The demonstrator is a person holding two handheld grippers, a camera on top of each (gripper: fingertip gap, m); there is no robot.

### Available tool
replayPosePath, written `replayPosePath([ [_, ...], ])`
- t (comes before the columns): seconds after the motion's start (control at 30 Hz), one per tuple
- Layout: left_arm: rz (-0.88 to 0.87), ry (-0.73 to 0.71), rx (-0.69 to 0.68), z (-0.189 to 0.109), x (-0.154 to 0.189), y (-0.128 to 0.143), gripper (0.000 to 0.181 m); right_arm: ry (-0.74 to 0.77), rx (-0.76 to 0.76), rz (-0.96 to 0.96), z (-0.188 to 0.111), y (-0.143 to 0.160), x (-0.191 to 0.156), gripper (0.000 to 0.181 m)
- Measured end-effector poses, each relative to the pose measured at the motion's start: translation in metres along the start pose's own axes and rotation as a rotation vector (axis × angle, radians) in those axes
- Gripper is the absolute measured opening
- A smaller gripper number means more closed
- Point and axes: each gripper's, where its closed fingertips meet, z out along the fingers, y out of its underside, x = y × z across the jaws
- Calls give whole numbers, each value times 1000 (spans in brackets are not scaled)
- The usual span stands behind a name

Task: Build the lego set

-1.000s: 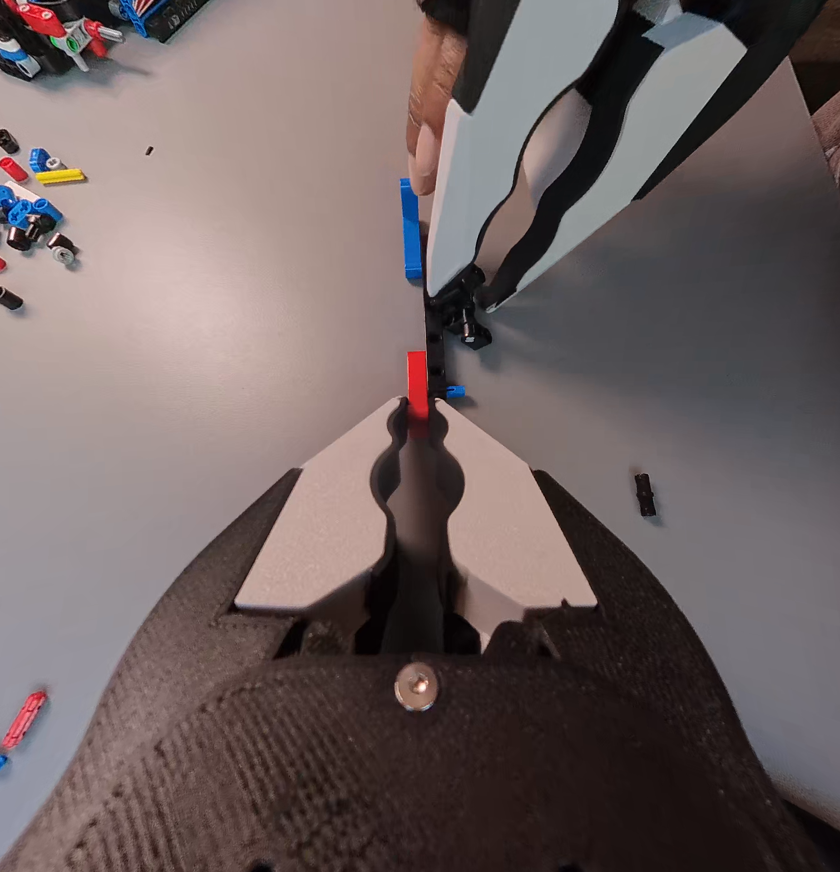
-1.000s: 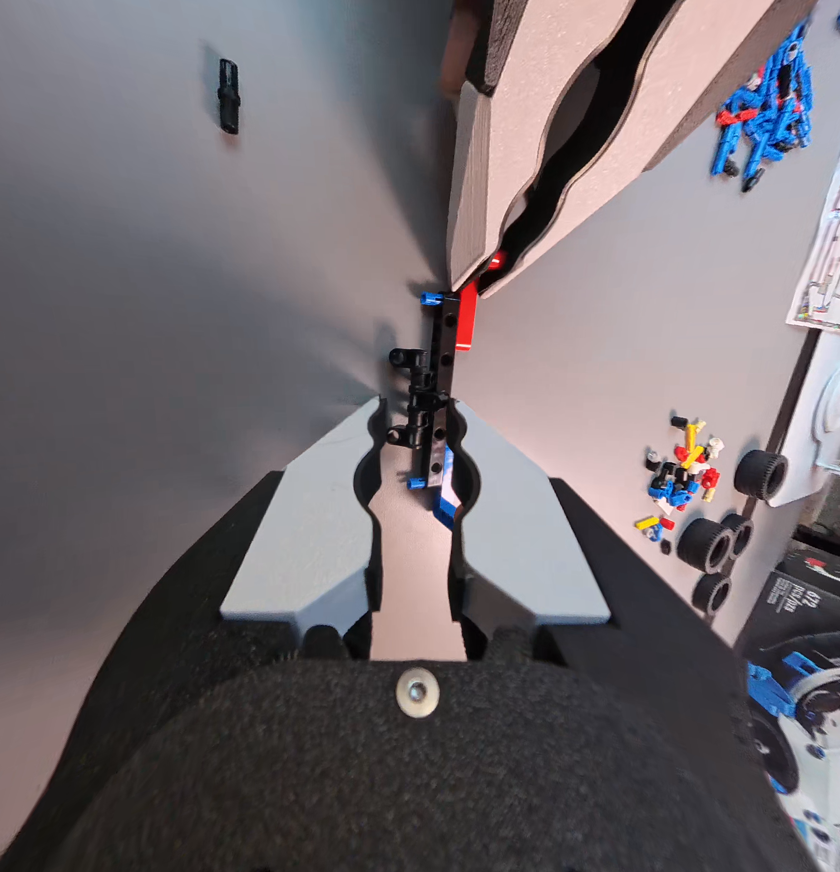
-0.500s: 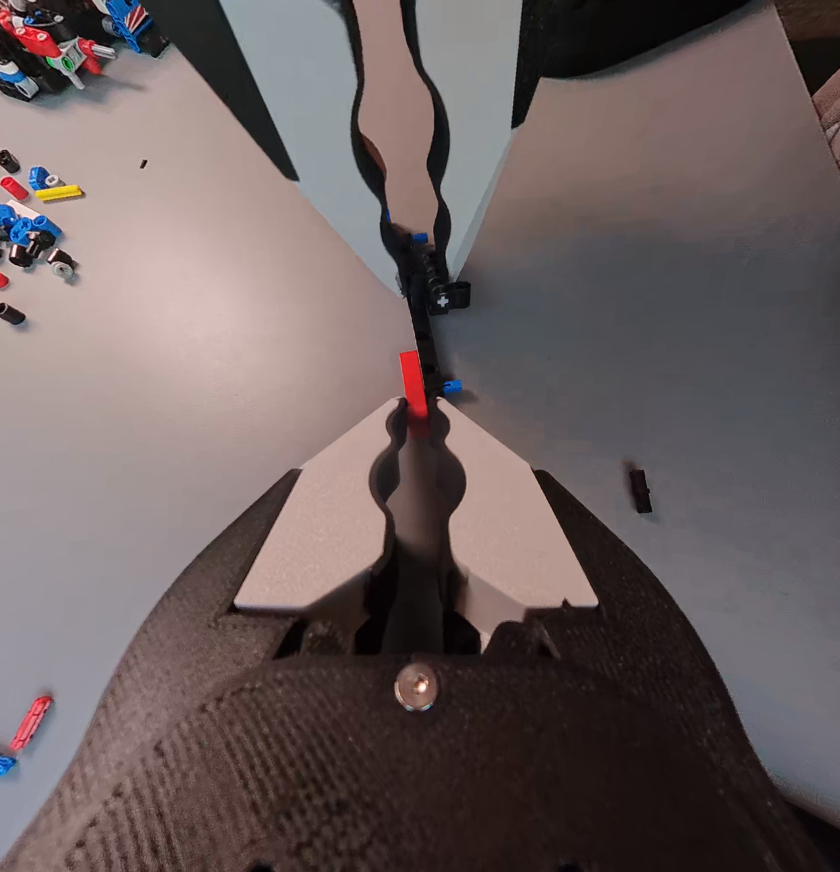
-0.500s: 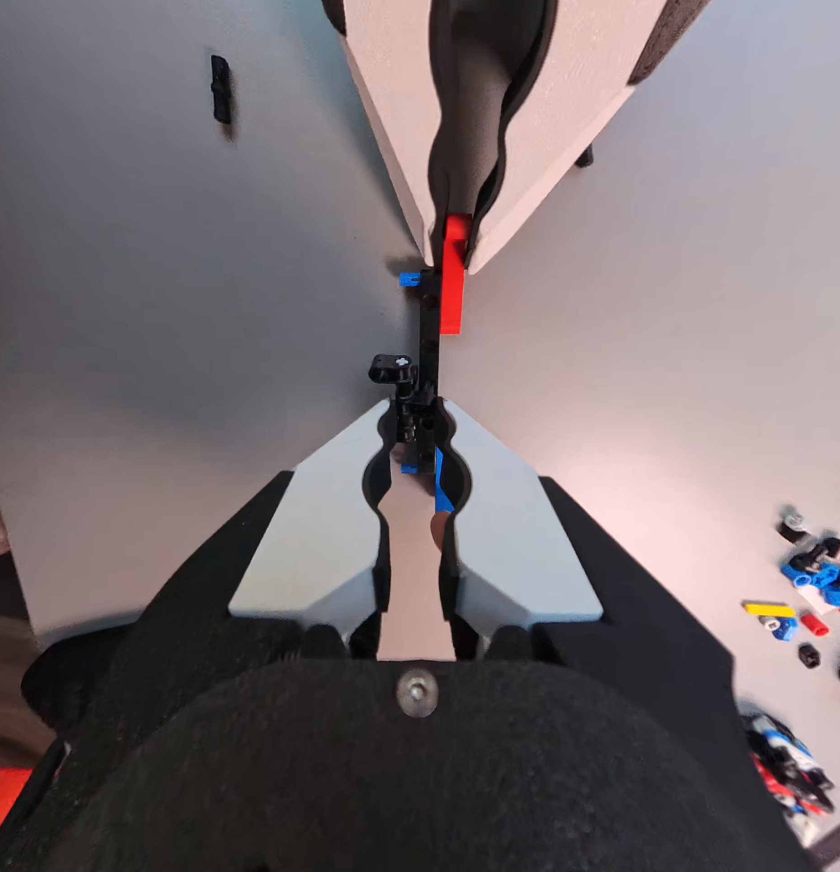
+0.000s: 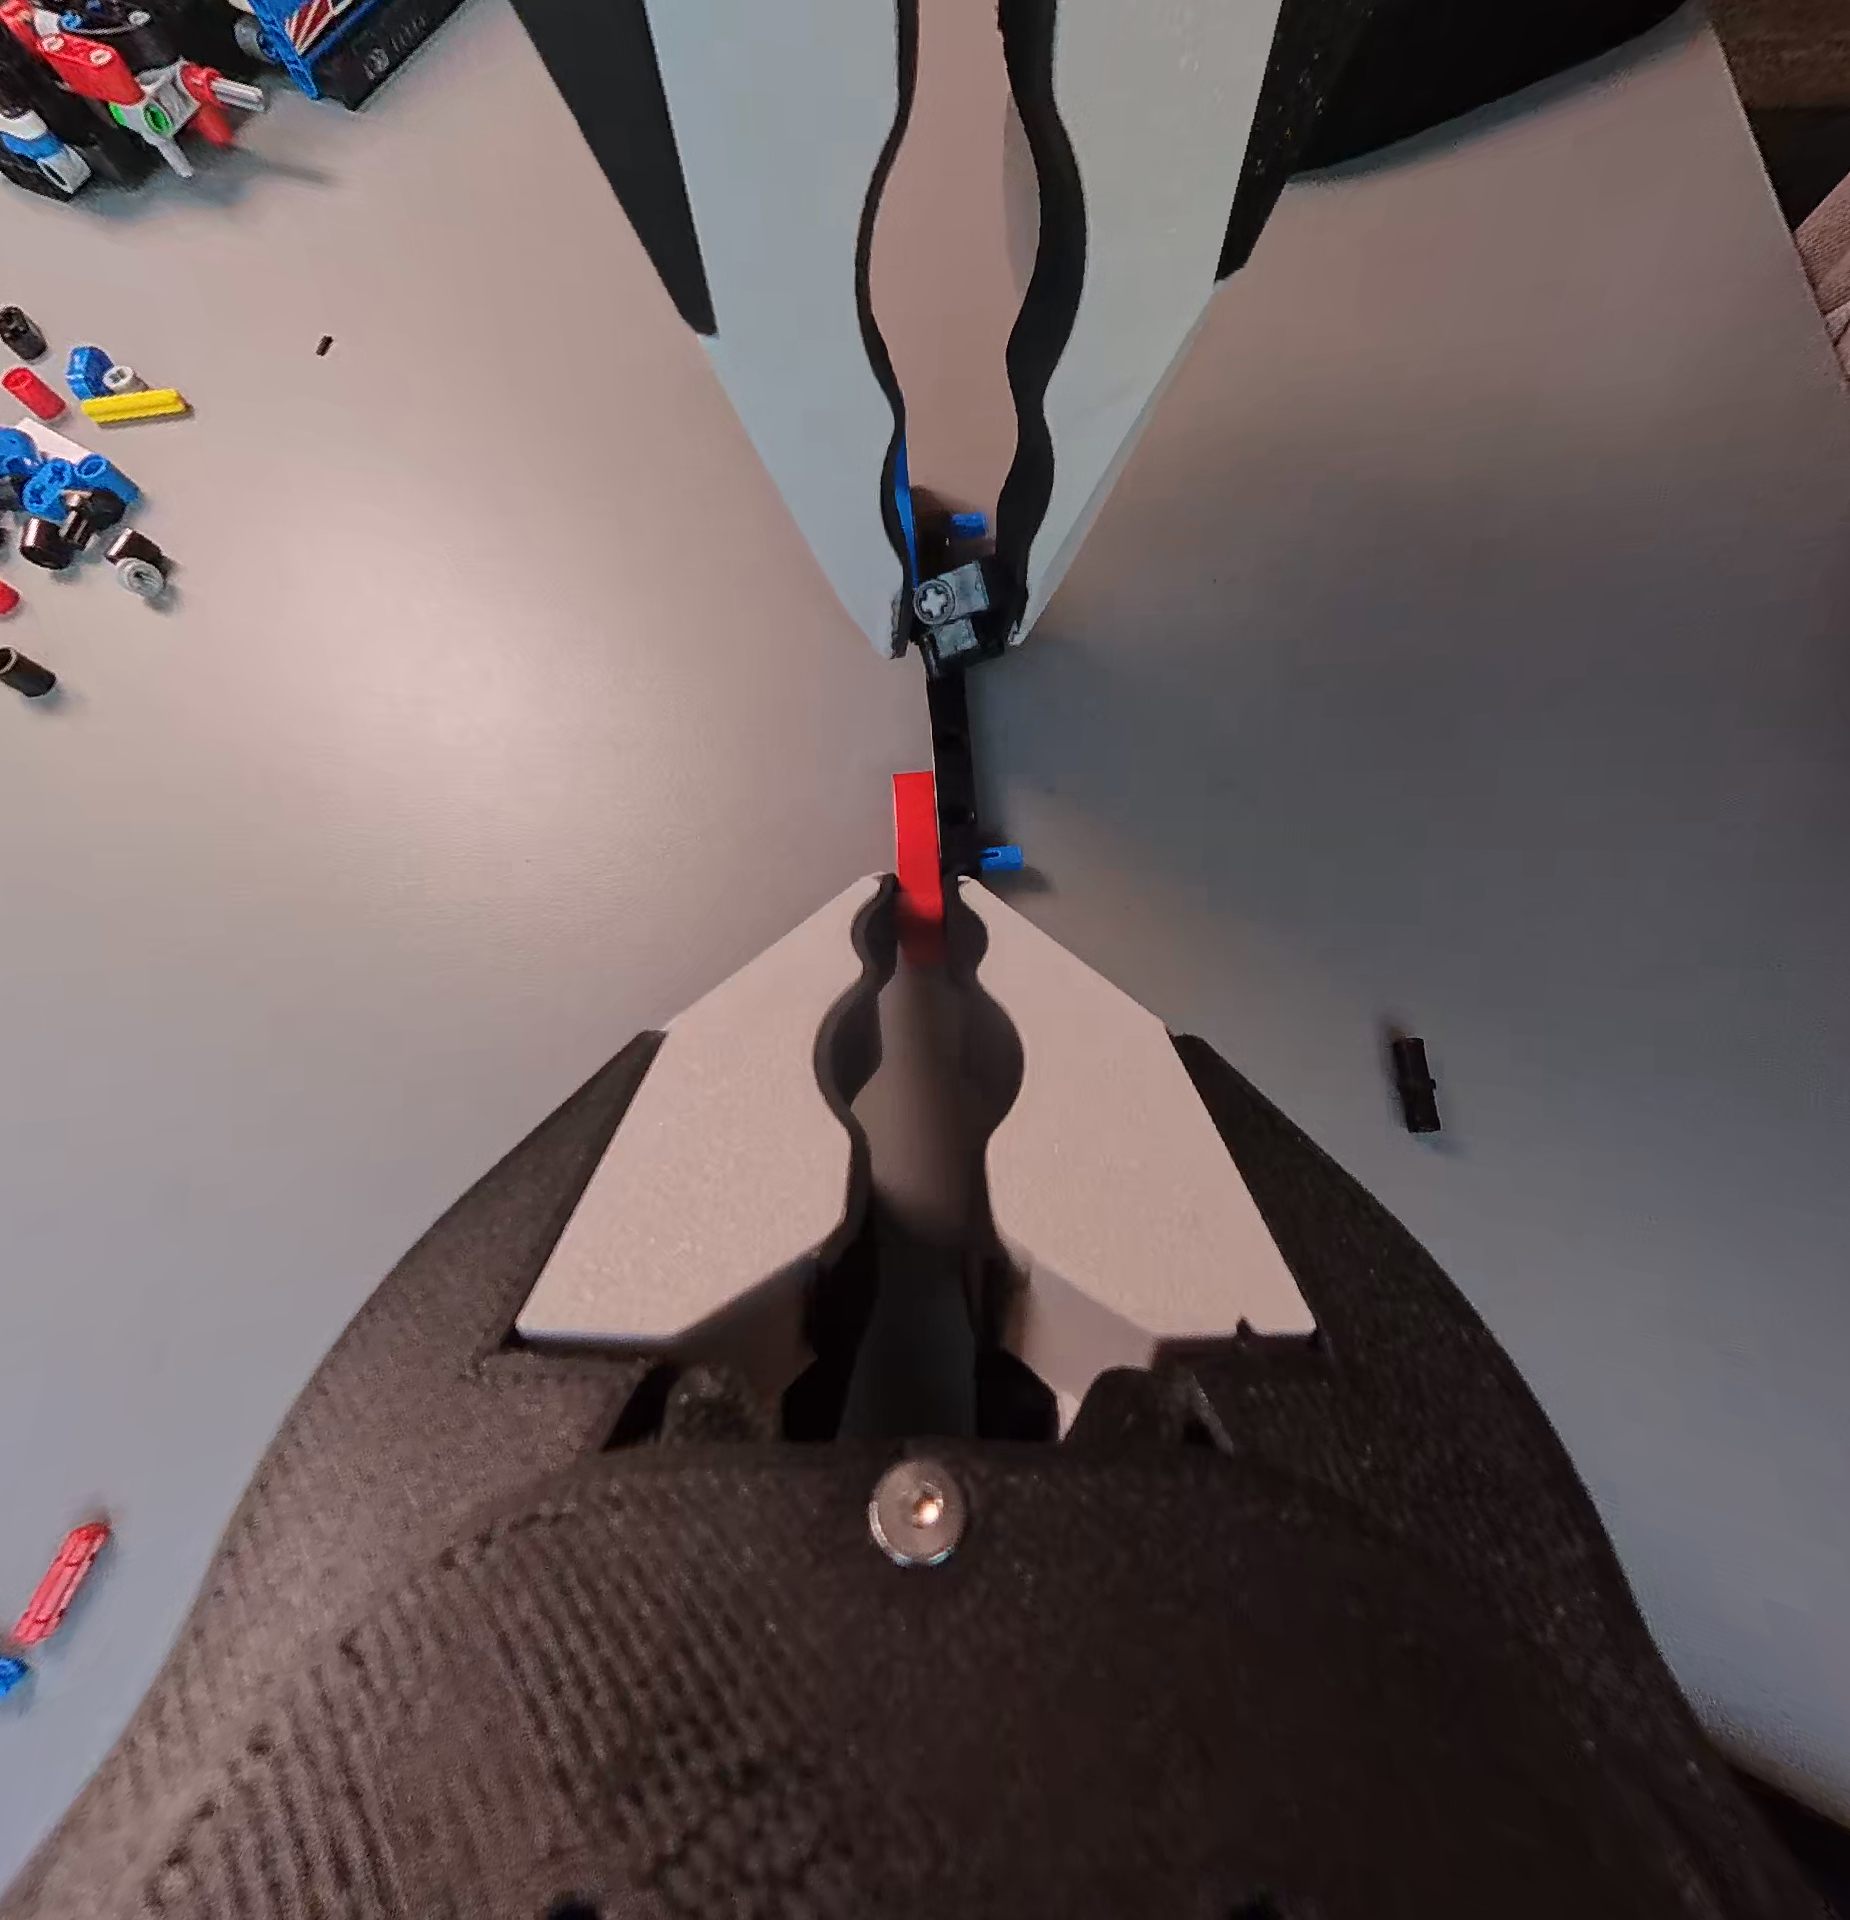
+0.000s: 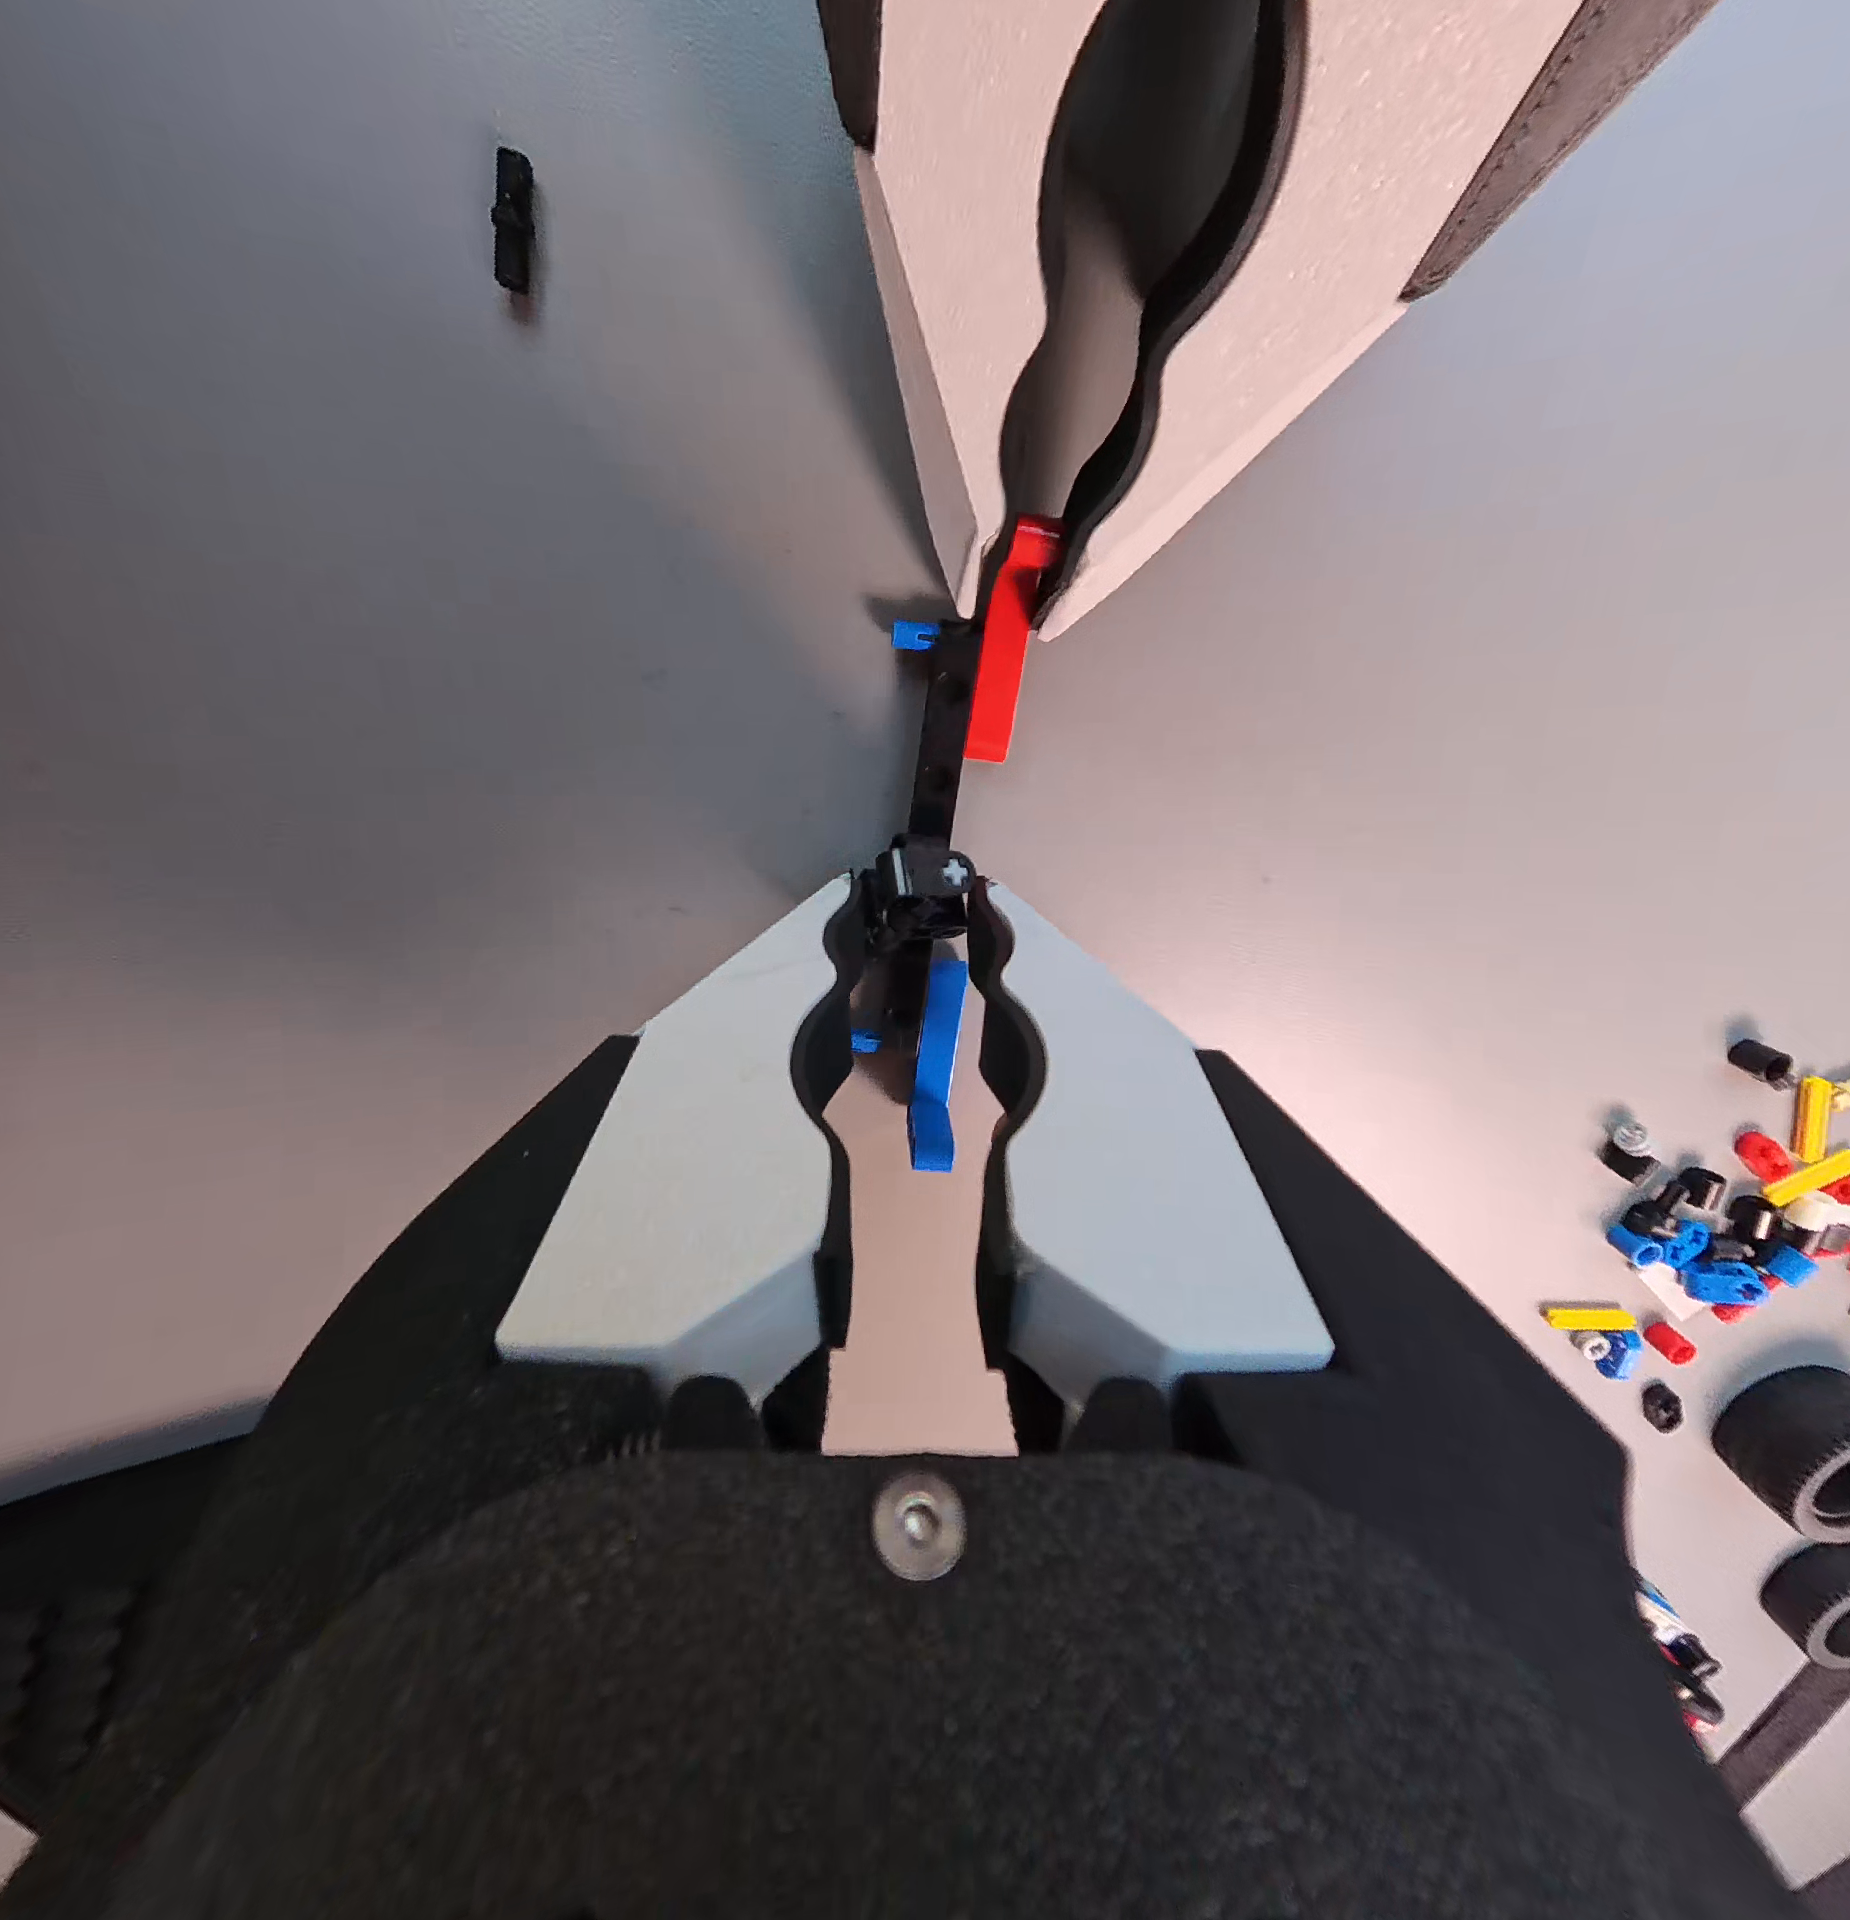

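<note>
Left wrist view shows your left claw (image 5: 926, 883) pinched narrow on the red beam (image 5: 918, 868), which lies flat against one end of the black beam (image 5: 953, 748). The right claw (image 5: 954, 649) faces it from the far side, closed on the other end of that black beam around the black cross-hole connector (image 5: 950, 603), with the blue beam (image 6: 937, 1060) running back between its fingers. The whole sub-assembly hangs between the two claws above the grey counter (image 5: 433, 727).

To seat the red beam well, keep both claws on one line so the black beam does not bow. Press sideways, across the beam, not along it. The blue pin (image 5: 1000, 858) protrudes at the red end; judge seating by whether the red beam sits flush along the black one. Your grip on the red beam is only at its tip, so squeeze firmly and move slowly, or it may pivot. Keep clear of the loose black pin (image 5: 1415, 1084) and the loose parts (image 5: 48, 488) at the counter's side.
</note>
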Motion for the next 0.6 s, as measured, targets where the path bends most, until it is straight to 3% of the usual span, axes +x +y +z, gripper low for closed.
replayPosePath([
  [0.33,6,-6,3,-1,0,0,8,73,-70,-72,-12,-1,6,15],
  [0.4,-5,-12,36,-4,-2,-4,23,101,-44,-60,-19,-4,9,15],
  [0.5,-57,-3,231,-23,-7,-29,27,160,92,40,-35,-16,17,15],
  [0.6,-276,123,456,-47,-6,-61,29,298,238,73,-55,-34,26,15],
])
